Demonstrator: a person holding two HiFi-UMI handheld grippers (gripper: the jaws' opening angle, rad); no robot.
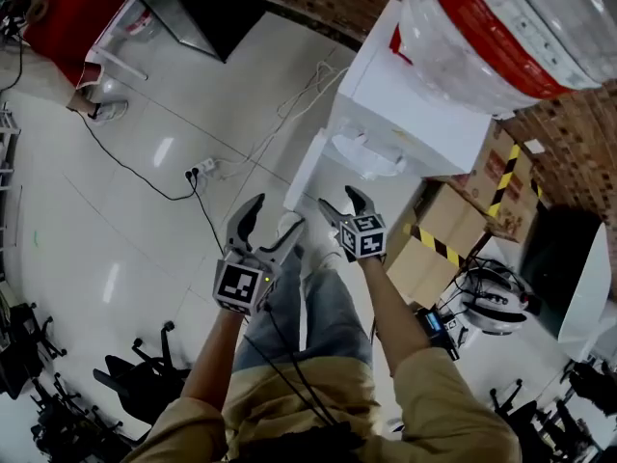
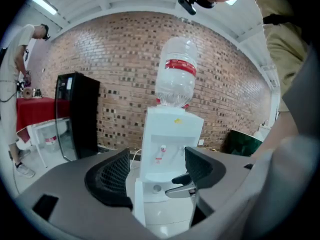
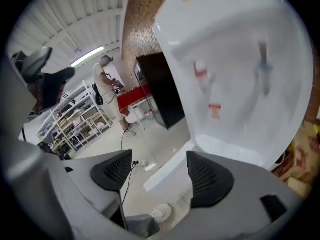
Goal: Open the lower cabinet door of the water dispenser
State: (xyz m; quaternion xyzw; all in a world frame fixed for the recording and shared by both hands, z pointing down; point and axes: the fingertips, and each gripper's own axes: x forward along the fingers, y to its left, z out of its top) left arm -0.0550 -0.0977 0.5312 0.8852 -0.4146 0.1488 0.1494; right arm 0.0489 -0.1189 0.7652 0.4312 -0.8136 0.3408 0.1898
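Observation:
The white water dispenser (image 1: 405,104) carries a clear bottle (image 1: 492,27) with a red label. Its lower cabinet door (image 1: 307,170) stands swung out to the left. In the left gripper view the dispenser (image 2: 170,134) is straight ahead with the door (image 2: 127,201) ajar beside it. My left gripper (image 1: 275,215) is open and empty, away from the door. My right gripper (image 1: 340,201) is open too, raised in front of the tap recess (image 3: 235,74), with the door's edge (image 3: 167,173) below it. Nothing lies between either pair of jaws.
Cardboard boxes with yellow-black tape (image 1: 453,230) stand right of the dispenser. A power strip with cables (image 1: 202,170) lies on the white floor. A black cabinet (image 2: 75,114) and a red table (image 1: 82,8) are to the left, where a person (image 2: 20,59) stands. Office chairs (image 1: 145,374) sit behind me.

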